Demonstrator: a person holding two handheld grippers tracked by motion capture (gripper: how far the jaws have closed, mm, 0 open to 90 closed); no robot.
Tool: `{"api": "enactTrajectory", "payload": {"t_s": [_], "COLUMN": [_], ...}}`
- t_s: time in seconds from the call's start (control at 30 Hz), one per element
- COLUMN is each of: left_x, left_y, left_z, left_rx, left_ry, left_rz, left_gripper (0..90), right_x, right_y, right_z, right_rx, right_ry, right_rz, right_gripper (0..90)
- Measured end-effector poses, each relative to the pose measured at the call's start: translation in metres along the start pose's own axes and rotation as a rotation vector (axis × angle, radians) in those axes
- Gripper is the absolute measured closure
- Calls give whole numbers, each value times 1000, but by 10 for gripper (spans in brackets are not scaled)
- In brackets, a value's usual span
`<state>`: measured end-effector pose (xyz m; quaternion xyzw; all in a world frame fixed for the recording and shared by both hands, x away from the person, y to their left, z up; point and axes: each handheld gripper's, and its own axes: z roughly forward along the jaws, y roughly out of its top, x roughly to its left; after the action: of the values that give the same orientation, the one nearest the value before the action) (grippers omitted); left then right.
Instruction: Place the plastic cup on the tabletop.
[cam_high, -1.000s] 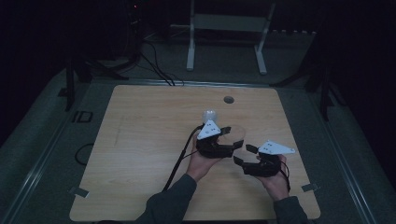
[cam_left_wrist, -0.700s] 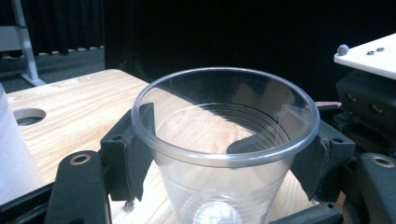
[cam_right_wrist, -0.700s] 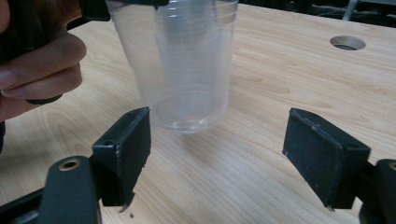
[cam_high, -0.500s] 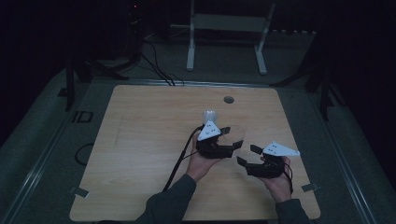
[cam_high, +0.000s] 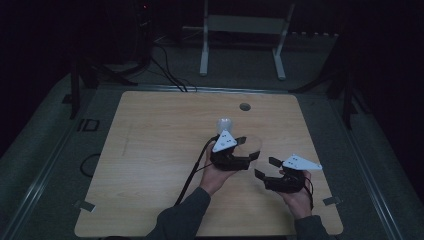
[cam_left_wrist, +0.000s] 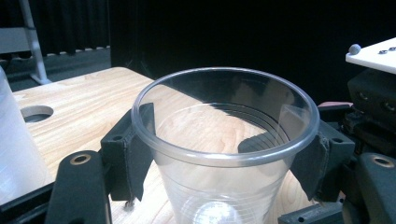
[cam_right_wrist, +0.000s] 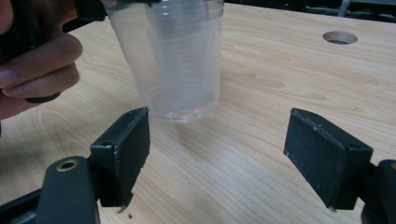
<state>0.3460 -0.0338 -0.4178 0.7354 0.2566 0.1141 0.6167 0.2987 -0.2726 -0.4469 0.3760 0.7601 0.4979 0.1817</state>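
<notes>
A clear plastic cup sits between the fingers of the left gripper, which pinch it just under its rim, one pad on each side. The left gripper view looks down into the cup's open mouth and shows ribbed rings inside its wall; the right gripper view shows the same cup from the side, its base lifted off the wooden desk, with a hand beside it at the left edge. From the high view the cup is hard to make out, over the right-hand middle of the desk. The right gripper hovers near it, its fingers spread wide, having just been opening, with nothing between them. Another translucent cup stands just beyond the left gripper, and a round hole lies farther back.
</notes>
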Motion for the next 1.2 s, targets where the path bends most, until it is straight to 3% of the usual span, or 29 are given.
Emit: {"api": "enactTrajectory", "payload": {"t_s": [1.2], "left_x": [0], "left_y": [-8], "left_z": [1], "left_rx": [-10], "left_ry": [4], "left_rz": [12], "left_gripper": [292], "right_x": [-16], "right_y": [-4], "right_z": [-17], "right_rx": [-45], "right_ry": [-48], "right_rz": [50], "right_gripper": [224]}}
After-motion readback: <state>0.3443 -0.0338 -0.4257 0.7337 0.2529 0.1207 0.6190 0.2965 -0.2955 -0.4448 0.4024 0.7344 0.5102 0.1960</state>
